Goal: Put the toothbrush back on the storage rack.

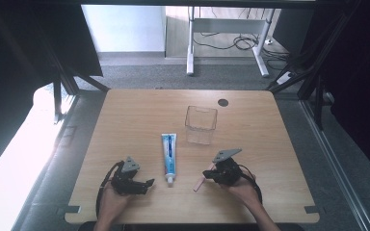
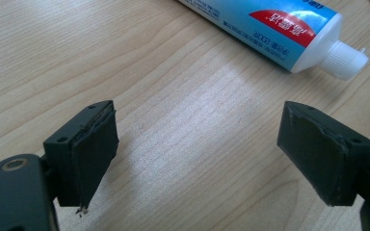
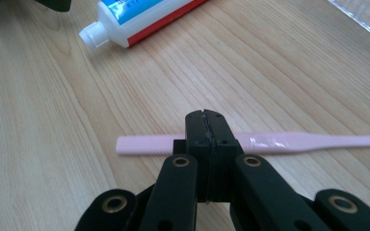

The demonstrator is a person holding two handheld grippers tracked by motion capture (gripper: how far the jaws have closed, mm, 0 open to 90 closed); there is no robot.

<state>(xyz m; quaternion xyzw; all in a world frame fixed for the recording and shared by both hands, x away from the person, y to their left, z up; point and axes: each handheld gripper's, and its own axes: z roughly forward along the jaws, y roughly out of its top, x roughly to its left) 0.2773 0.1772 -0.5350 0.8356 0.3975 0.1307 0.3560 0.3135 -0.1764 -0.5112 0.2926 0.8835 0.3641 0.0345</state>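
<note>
A pink toothbrush [image 1: 198, 183] lies slanted on the wooden table [image 1: 139, 115], just left of my right gripper [image 1: 207, 174]. In the right gripper view the toothbrush [image 3: 289, 142] runs crosswise behind the tips of my right gripper [image 3: 205, 118]. Those jaws are pressed together with nothing visible between them; I cannot tell if they touch the brush. A blue, white and red toothpaste tube [image 1: 169, 156] lies between my hands, cap toward me. My left gripper [image 1: 149, 183] rests at the front left. Its open, empty jaws point at the tube [image 2: 270, 24], with the gripper [image 2: 197, 144] just above bare wood.
A clear plastic cup [image 1: 201, 125] stands upright behind the tube, right of centre; its edge [image 3: 366, 19] shows in the right gripper view. A dark round hole [image 1: 223, 102] sits near the table's far edge. Desk legs and cables lie on the floor beyond.
</note>
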